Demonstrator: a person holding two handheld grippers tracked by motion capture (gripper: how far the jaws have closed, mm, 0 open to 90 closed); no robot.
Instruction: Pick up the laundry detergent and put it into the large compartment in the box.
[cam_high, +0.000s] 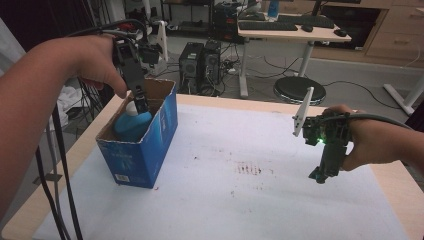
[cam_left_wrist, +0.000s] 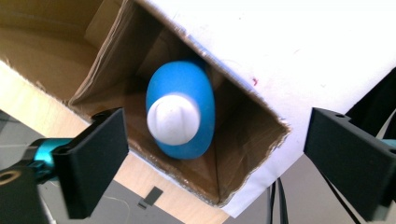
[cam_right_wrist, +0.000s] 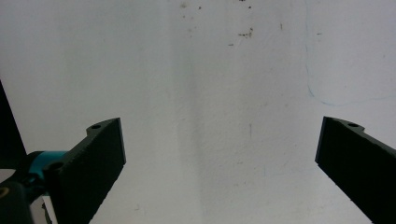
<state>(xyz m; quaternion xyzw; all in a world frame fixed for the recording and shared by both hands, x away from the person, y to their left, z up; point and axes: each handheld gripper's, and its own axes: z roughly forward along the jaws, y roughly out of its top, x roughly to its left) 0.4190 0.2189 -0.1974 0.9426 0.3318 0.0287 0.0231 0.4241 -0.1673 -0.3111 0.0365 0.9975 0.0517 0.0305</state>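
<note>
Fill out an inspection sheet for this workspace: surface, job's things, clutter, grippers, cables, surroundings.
Surface: wooden table under a white sheet with small dark stains.
Job's things: blue plastic bottle with a white cap standing inside an open blue cardboard box at the table's left.
Clutter: nothing seen.
Grippers: left gripper above the box, jaws apart over the bottle, not touching it; right gripper near the sheet at the right, jaws apart, empty.
Cables: black cables hang off the table's left edge.
Surroundings: computer towers on the floor, a desk with a keyboard behind.
</note>
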